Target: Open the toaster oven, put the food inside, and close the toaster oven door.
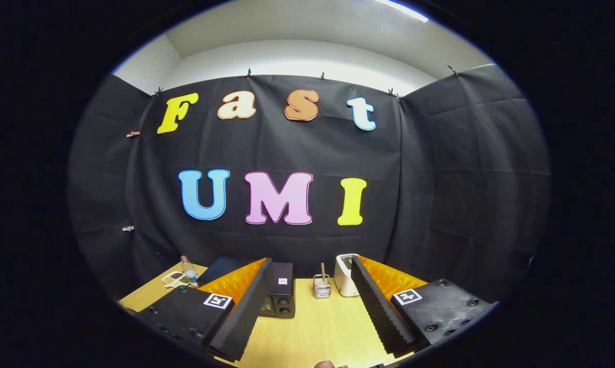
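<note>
My gripper (312, 271) is held high above the wooden table (317, 327), open wide, with nothing between its two black ribbed fingers (246, 312). Beyond the left finger a black toaster oven (279, 296) stands at the back of the table, its knobs facing me; the finger hides its left part, so I cannot tell how the door stands. Far off beyond the left finger lies a small white tray (173, 278) with bits of food.
A clear bottle (189, 270) stands beside the food tray. A small wire basket (322, 286) with a stick in it sits between the fingers at the back. A white appliance (345, 275) stands by the right finger. A dark flat box (223, 267) lies behind the oven.
</note>
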